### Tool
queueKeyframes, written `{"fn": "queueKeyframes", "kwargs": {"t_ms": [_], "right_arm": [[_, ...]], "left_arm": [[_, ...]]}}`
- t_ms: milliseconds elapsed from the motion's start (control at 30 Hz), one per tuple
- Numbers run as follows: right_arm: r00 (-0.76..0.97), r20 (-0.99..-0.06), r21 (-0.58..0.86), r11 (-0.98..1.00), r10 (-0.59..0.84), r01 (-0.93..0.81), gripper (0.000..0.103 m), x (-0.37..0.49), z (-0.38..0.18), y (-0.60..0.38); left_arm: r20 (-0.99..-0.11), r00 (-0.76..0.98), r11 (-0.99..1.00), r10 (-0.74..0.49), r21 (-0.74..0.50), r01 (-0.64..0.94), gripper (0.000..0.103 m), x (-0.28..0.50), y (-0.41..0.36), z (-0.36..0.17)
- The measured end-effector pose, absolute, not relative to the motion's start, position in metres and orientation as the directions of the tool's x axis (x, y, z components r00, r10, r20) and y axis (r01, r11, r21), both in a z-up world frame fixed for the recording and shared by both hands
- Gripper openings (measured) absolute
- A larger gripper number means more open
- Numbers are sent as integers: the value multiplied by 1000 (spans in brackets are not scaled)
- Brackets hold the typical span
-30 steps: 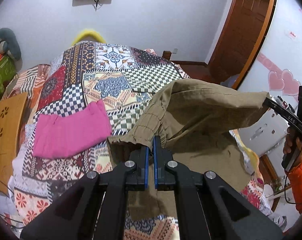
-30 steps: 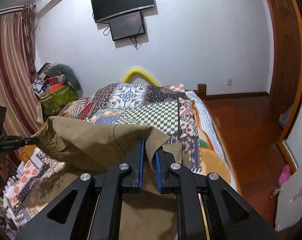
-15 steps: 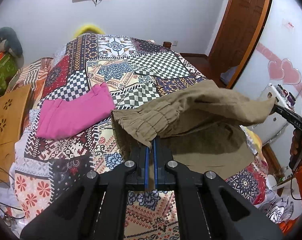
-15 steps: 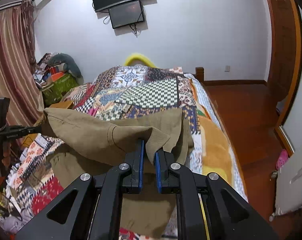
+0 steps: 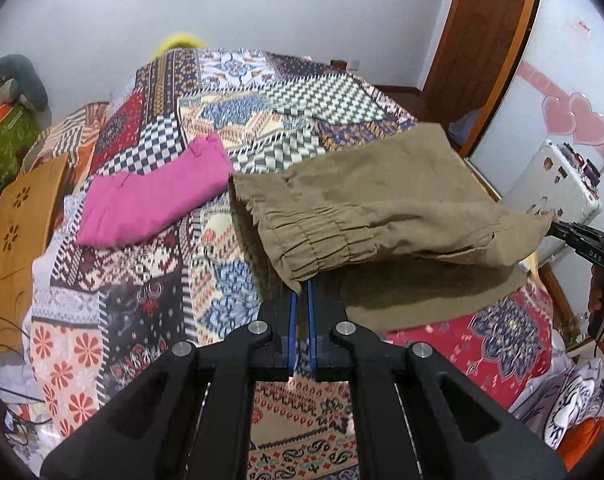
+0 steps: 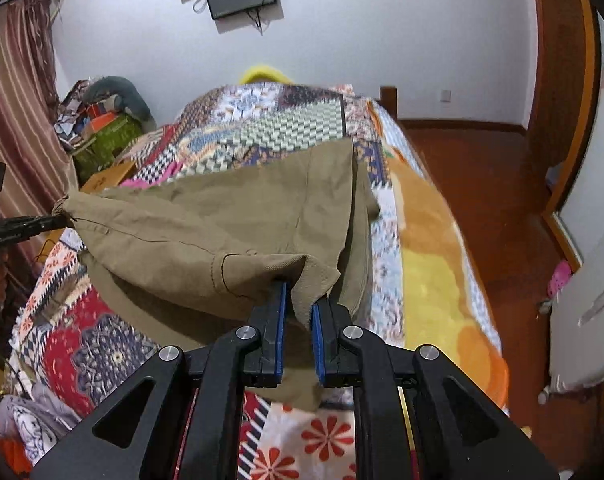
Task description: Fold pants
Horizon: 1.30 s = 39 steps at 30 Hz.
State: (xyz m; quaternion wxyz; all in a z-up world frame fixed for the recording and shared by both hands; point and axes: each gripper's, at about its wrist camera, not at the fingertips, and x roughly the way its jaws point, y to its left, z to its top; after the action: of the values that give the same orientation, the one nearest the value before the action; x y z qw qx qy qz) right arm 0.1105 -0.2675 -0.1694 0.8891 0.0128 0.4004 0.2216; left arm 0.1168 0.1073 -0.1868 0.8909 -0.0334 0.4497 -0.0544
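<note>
Khaki pants (image 5: 382, 208) hang stretched between my two grippers above the patchwork bed. My left gripper (image 5: 299, 296) is shut on the gathered elastic waistband corner. My right gripper (image 6: 297, 292) is shut on the other waistband corner, with cloth bunched between its pads. The far edge of the pants (image 6: 229, 216) lies folded back on the bedspread, and a lower layer rests on the bed beneath. Each gripper shows at the edge of the other's view: the right one (image 5: 582, 240), the left one (image 6: 21, 226).
A folded pink garment (image 5: 153, 200) lies on the patchwork bedspread (image 5: 149, 320) left of the pants. A wooden board (image 5: 17, 216) stands at the bed's left. A white case (image 5: 554, 184) and wooden door (image 5: 482, 40) are at right. Red floor (image 6: 482, 184) borders the bed.
Both grippers have risen and pulled back toward the foot of the bed with the waistband, drawing the pants out flatter and wider. The grips have not changed.
</note>
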Motion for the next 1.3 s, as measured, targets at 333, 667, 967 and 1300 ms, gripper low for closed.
{"fn": "queueKeyframes", "kwargs": {"t_ms": [333, 667, 967, 1300], "right_arm": [[526, -788, 152, 929, 319, -337, 21, 104, -194, -279], [545, -804, 108, 960, 238, -260, 27, 119, -186, -305], [624, -732, 110, 952, 273, -286, 41, 171, -154, -295], [601, -732, 118, 929, 320, -352, 42, 244, -165, -256]], "left_arm": [[-814, 577, 996, -60, -85, -15, 3, 104, 133, -194], [-776, 630, 998, -14, -50, -40, 4, 129, 141, -164], [-798, 601, 993, -48, -102, -57, 8, 188, 143, -177], [-846, 517, 979, -128, -190, -69, 19, 241, 146, -212]]}}
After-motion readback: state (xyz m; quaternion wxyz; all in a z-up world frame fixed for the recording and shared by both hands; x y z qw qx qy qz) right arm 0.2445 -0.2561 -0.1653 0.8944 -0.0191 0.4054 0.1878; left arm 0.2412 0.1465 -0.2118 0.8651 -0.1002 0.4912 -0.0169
